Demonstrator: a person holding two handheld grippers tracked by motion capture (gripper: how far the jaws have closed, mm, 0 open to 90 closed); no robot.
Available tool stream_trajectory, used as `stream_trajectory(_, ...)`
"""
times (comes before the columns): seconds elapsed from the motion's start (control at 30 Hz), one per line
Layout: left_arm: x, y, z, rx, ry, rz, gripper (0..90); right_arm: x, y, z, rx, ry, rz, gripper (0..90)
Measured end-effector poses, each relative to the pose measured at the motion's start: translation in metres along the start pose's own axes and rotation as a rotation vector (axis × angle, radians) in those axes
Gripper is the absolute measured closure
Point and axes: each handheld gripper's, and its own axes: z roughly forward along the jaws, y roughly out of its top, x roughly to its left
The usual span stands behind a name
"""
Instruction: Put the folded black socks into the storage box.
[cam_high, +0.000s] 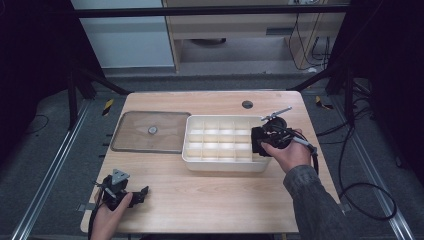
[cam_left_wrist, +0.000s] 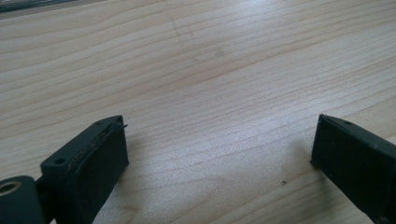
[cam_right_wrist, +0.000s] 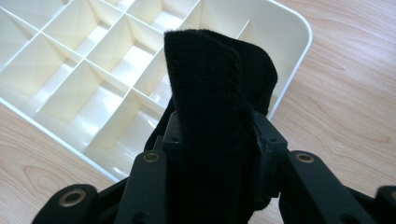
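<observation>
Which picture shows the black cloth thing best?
The right gripper view: the folded black cloth stands up close, pinched in the right gripper over the white divided tray. The high view shows it as a small dark lump at the tray's right end. The left gripper view shows bare table.

Lab/test rig: black frame (cam_high: 210, 10) w/ dark curtains, floor cables (cam_high: 367, 200), wood table (cam_high: 210, 195).

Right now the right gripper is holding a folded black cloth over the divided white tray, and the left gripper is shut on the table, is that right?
Not quite: the left gripper is open, jaws wide apart over bare table, as the left gripper view shows. The right gripper does hold the black cloth over the tray.
</observation>
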Motion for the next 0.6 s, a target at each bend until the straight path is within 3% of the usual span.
stream_trajectory(0.23,-0.001,-0.001,0.000,-0.006,-0.001,-0.002,2.0,0.005,-0.002,0.012,0.052,-0.047,-0.040,64.7)
stream_trajectory(0.6,-0.001,-0.002,0.001,-0.015,0.002,-0.004,1.7,0.006,-0.007,0.029,0.088,-0.030,-0.026,64.7)
